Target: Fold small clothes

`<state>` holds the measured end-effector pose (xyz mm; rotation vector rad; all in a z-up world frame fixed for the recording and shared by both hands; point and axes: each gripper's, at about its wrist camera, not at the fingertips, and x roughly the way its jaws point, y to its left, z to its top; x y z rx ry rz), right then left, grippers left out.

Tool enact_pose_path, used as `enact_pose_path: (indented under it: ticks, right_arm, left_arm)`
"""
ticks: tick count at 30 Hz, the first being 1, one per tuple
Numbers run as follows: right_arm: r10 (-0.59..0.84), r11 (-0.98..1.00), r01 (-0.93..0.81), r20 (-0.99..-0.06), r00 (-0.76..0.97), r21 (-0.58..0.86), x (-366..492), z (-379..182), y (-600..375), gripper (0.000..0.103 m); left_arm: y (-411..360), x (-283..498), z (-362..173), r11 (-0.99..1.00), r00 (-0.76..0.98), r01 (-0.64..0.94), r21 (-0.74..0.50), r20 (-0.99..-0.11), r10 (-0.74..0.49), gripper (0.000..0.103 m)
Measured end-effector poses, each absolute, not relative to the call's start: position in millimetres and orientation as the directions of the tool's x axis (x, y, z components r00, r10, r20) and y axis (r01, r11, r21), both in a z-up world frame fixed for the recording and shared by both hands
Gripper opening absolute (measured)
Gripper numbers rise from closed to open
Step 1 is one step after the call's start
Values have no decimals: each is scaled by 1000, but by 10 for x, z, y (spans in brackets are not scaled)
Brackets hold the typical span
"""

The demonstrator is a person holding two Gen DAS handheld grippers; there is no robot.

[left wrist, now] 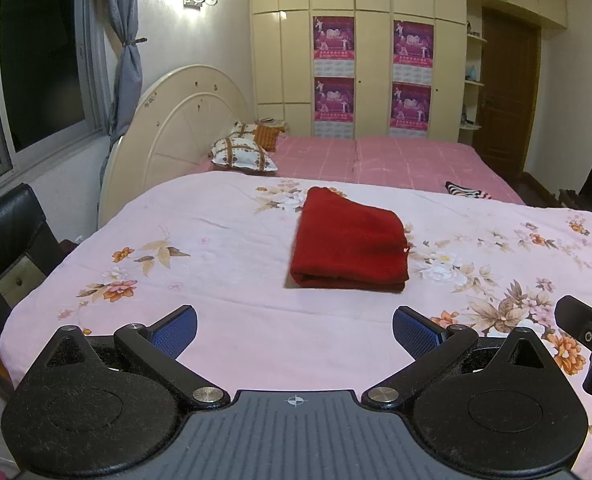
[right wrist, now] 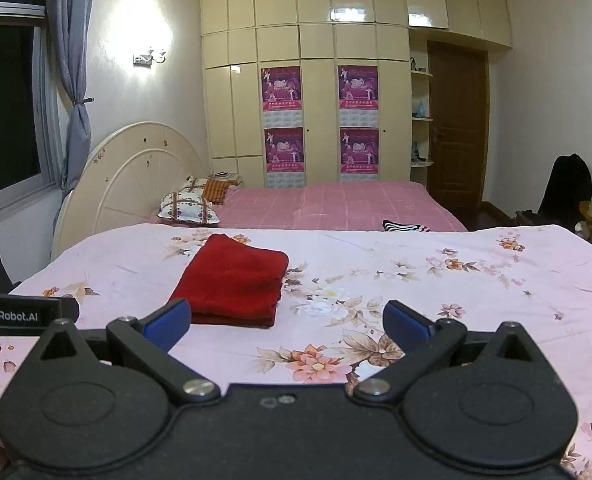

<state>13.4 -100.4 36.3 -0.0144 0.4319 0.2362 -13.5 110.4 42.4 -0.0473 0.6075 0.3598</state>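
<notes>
Left gripper [left wrist: 294,330]: jaws spread wide, nothing between them, held above the near part of the sheet [left wrist: 216,240]. Right gripper [right wrist: 287,320]: likewise wide apart and empty. Neither tool touches the cloth [left wrist: 349,240].

Location of the cloth: 1 red item lies on the flowered sheet, ahead of both grippers. In the left view it sits ahead and slightly right of centre; in the right view it sits ahead and left, its near edge just beyond the left fingertip. It lies flat as a compact block, with at least 2 layers visible at the near edge. The far end narrows and looks less square than the near end. A small pale speck shows at its right edge; what it is cannot be told.

Handling, as judged: the fabric looks thick, soft and napped, like fleece or towelling. It should be light and limp, not fragile and not slippery; the ribbed blue pads [left wrist: 415,330] ought to hold it well. It will sag if lifted by 1 point, and the layers may slide apart.

Recommended hold: pinch all layers together at the 2 near corners, 1 gripper each, close to the edge. A single-layer pinch risks undoing the fold.

Status, as judged: the fold looks largely done.
</notes>
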Motion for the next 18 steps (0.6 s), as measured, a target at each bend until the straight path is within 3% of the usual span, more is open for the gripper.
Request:
enact_pose_path:
  ticks: [18]
  right_arm:
    - [237, 968, -247, -436, 868, 36, 242, 299, -975, 102]
  left_arm:
    - [1090, 13, 322, 954, 760, -297, 44, -594, 264, 103]
